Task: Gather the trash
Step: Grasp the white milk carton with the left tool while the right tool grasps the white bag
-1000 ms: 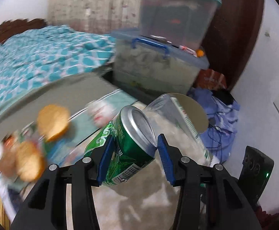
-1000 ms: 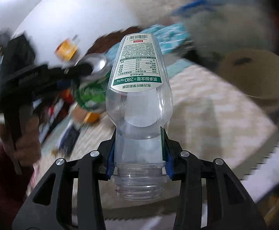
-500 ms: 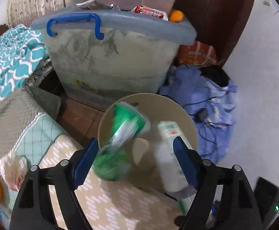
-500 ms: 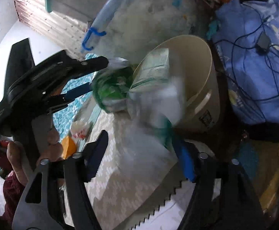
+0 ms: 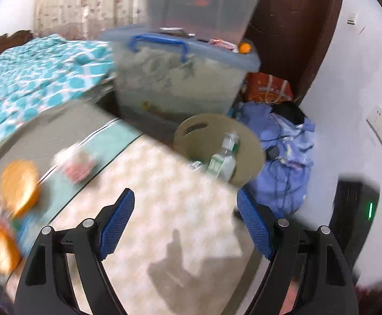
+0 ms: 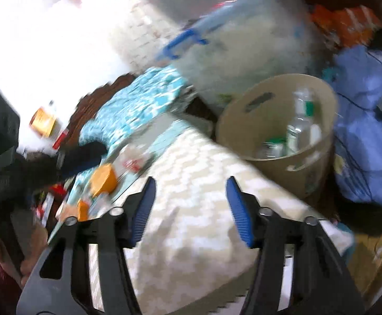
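Emptying done, both tools hang bare beside the bin.

Left wrist view: left tool (image 5: 184,225) gapes wide with nothing between its pads; the clear bottle (image 5: 223,157) lies inside the tan bin (image 5: 256,155).
Right wrist view: right tool (image 6: 191,210), jaws closing on air. Next, I'd judge, fetch the orange wrappers (image 6: 103,179) from the mat.

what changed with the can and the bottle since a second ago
Both were let go. The left gripper dropped the green can and the right gripper dropped the clear bottle into the tan bin. Both grippers now hold nothing; the right one's jaws are closing again. The bin, storage box and patterned mat stayed put.
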A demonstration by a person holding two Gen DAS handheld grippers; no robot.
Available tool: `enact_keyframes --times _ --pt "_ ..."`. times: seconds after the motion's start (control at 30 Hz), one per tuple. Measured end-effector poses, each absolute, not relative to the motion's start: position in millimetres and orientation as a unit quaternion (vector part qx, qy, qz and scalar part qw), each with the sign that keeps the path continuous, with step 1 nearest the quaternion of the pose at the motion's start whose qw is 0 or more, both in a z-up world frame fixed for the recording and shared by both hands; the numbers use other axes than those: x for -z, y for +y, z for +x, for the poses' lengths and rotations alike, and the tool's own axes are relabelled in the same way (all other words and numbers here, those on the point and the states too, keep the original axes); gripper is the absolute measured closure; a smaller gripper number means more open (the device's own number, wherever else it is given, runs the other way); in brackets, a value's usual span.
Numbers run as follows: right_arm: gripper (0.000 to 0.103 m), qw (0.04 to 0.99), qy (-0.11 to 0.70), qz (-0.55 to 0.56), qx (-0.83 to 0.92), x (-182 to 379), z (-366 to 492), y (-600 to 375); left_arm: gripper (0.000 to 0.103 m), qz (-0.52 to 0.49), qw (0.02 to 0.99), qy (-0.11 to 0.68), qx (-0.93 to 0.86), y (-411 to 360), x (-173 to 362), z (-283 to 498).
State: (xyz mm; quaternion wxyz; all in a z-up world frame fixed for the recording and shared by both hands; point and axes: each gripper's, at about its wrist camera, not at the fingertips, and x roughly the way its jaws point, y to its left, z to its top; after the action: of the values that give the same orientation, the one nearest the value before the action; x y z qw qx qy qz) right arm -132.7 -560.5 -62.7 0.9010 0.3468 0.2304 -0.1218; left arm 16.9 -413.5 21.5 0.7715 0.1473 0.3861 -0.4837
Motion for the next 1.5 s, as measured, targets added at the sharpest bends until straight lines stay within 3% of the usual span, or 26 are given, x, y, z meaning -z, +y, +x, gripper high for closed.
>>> enact_keyframes --times 0.2,0.4,0.5,0.77,1.1,1.17,1.2,1.23,1.37,1.5 --pt "0.057 0.914 0.258 0.309 0.054 52 -95 -507 0.027 0.130 0.824 0.405 0.374 -272 -12 26" --pt "0.057 0.910 0.308 0.278 -0.013 57 -50 -439 0.027 0.003 0.869 0.443 0.222 -115 -4 44" --pt "0.055 0.908 0.332 0.252 -0.040 59 -31 -403 0.027 -0.037 0.872 0.451 0.186 -74 0 50" --pt "0.053 0.905 0.362 0.209 -0.079 45 30 -353 0.021 -0.054 0.858 0.469 0.202 -87 20 75" --pt "0.054 0.912 0.365 0.185 -0.025 28 105 -390 0.021 0.002 0.868 0.468 0.163 -115 48 90" --pt "0.054 0.919 0.348 0.186 0.009 22 107 -412 0.027 0.008 0.869 0.470 0.154 -113 53 90" --pt "0.054 0.922 0.338 0.187 0.033 20 107 -428 0.046 0.008 0.867 0.472 0.158 -113 57 90" --pt "0.053 0.922 0.328 0.197 0.063 18 104 -450 0.050 0.009 0.864 0.475 0.167 -113 58 90" --pt "0.029 0.902 0.315 0.264 0.135 25 94 -515 0.051 0.011 0.865 0.467 0.183 -109 54 79" --pt "0.024 0.895 0.345 0.252 0.131 39 105 -530 0.051 0.017 0.865 0.457 0.206 -104 49 59"
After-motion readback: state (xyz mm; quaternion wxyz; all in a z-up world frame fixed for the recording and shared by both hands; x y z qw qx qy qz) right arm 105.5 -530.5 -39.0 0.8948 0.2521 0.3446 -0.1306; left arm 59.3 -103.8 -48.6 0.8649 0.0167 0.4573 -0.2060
